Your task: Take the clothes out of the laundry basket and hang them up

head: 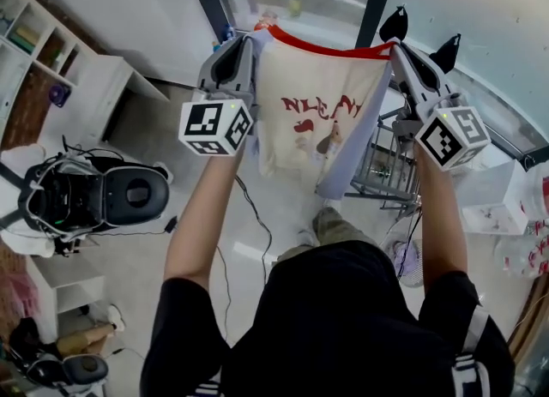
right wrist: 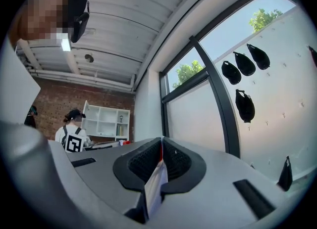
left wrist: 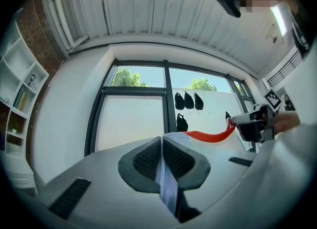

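A cream T-shirt [head: 309,112] with a red collar and red print hangs spread between my two grippers, held up in front of a big window. My left gripper [head: 249,42] is shut on its left shoulder; white cloth [left wrist: 166,183] shows pinched between the pads. My right gripper [head: 393,44] is shut on the right shoulder, with cloth [right wrist: 156,183] and a strip of red trim squeezed in its jaws. In the left gripper view the red collar [left wrist: 208,135] runs across to the right gripper [left wrist: 250,124]. No laundry basket shows.
A wire rack [head: 386,164] stands below the shirt by the window. A black and white machine [head: 94,194] sits at the left beside white shelving [head: 43,52]. Cables [head: 249,215] trail over the floor. Another person [right wrist: 73,134] stands by shelves in the right gripper view.
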A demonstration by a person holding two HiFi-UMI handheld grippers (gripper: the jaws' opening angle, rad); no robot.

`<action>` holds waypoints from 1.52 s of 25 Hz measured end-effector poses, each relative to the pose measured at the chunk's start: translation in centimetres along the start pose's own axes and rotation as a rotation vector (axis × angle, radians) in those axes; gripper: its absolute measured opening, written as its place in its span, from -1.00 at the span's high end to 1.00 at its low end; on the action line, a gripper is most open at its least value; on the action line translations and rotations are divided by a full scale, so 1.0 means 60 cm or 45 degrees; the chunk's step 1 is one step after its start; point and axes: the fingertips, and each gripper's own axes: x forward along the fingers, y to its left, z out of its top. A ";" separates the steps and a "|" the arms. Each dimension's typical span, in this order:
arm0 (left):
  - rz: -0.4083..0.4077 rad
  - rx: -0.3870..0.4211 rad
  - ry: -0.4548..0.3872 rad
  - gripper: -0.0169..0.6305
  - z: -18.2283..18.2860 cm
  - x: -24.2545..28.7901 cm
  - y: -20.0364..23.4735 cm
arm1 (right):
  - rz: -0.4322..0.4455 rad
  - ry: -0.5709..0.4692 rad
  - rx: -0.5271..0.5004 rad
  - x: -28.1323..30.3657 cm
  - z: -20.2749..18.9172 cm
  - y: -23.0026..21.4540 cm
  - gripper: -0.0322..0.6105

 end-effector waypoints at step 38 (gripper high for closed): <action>-0.031 0.079 0.871 0.91 -0.737 0.442 0.038 | -0.116 0.736 0.211 0.250 -0.655 -0.509 0.86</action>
